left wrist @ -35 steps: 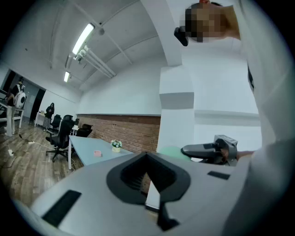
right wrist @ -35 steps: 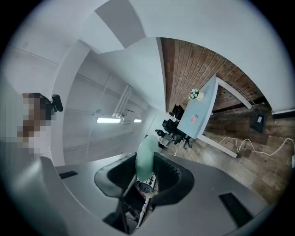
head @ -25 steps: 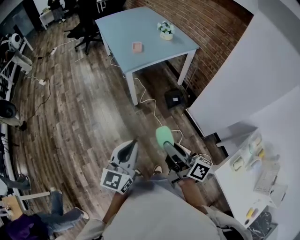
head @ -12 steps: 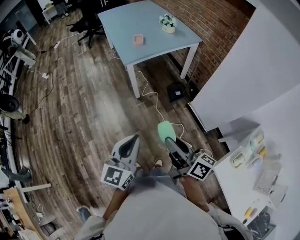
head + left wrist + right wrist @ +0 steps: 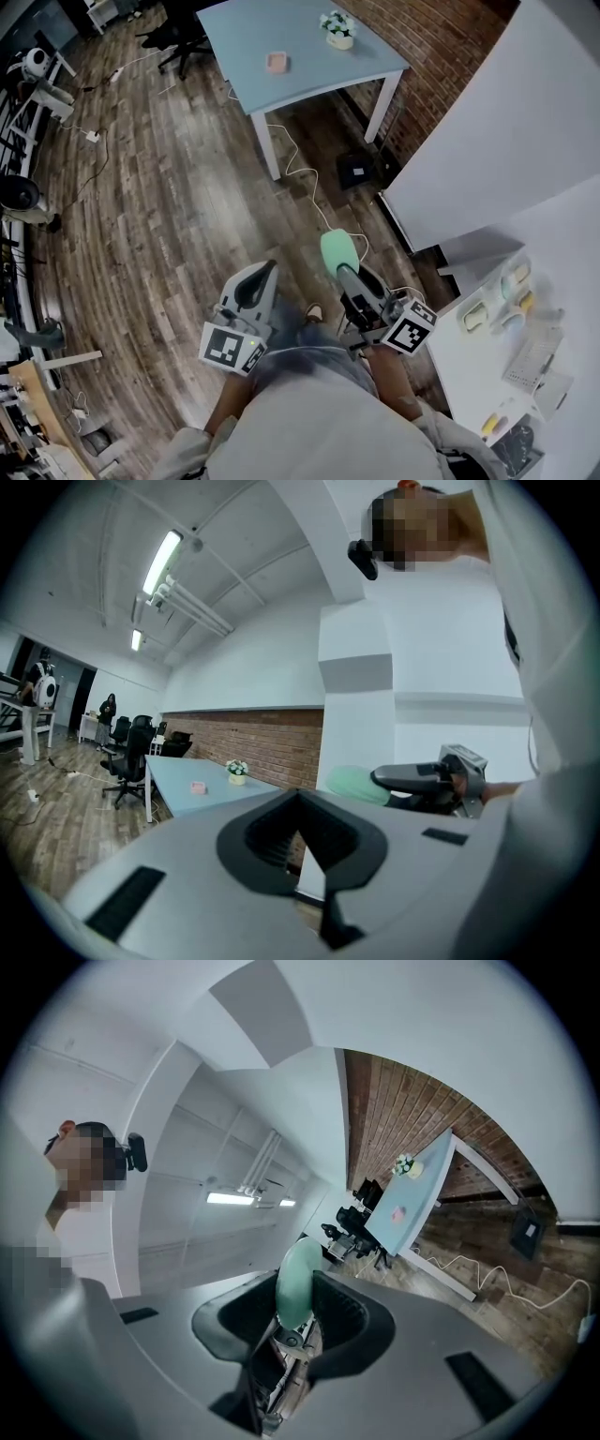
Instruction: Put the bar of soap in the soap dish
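A pale green oval bar of soap (image 5: 337, 251) sits between the jaws of my right gripper (image 5: 341, 266), which is shut on it and held level over the wooden floor. In the right gripper view the soap (image 5: 298, 1282) stands on edge between the pads. My left gripper (image 5: 263, 274) is beside it to the left, jaws together with nothing in them. The pink soap dish (image 5: 276, 62) lies on a light blue table (image 5: 305, 52) far ahead, well apart from both grippers. It shows small in the left gripper view as the soap dish (image 5: 198, 787).
A small flower pot (image 5: 339, 28) stands on the table's right part. A white cable (image 5: 298, 178) and a black box (image 5: 356, 171) lie on the floor by the table legs. A white counter (image 5: 473, 370) with small items is at my right. Office chairs (image 5: 169, 37) stand behind the table.
The table and floor have slid up and rightward in the head view as the person walks. Both grippers keep their pose, and the right one still grips the soap.
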`<act>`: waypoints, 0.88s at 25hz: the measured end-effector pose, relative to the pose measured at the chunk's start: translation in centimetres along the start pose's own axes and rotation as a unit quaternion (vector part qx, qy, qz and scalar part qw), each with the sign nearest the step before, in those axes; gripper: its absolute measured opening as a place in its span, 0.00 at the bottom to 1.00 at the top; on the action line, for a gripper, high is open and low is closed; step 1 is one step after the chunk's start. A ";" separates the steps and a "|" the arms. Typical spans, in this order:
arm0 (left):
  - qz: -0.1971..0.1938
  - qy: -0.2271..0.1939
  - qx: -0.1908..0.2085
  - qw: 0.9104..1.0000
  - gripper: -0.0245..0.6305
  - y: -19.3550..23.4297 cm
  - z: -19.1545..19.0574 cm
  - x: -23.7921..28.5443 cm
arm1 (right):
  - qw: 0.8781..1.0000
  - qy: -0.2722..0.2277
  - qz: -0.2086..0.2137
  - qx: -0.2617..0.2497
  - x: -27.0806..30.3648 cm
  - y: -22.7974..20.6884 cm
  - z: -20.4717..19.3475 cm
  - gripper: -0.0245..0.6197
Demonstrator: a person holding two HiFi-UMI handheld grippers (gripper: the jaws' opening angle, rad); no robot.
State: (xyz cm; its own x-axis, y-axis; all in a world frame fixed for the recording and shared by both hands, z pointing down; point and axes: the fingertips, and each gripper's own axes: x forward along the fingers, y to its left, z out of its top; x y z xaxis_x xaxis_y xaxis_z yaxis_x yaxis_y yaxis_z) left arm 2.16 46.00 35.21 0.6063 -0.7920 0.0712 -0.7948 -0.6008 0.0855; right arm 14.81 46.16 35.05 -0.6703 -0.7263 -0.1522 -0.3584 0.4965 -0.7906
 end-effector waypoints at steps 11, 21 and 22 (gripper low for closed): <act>-0.017 0.016 -0.019 1.000 0.04 2.7 -1.2 3.5 | 1.000 0.012 -0.006 0.009 3.2 -2.3 0.7 0.23; -0.025 0.011 -0.018 0.999 0.04 8.9 -0.2 7.2 | 1.000 0.025 -0.007 -0.003 10.2 -3.9 2.0 0.23; -0.027 0.010 -0.019 0.999 0.04 9.5 -0.1 7.7 | 1.000 0.026 -0.006 -0.003 11.0 -3.9 2.1 0.23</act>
State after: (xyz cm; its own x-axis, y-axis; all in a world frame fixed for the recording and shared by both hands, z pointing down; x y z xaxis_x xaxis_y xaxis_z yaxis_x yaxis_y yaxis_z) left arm -0.78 34.20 36.62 0.6494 -0.7557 0.0848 -0.7593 -0.6381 0.1278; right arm 10.17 35.21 35.26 -0.6990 -0.7064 -0.1112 -0.3709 0.4911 -0.7882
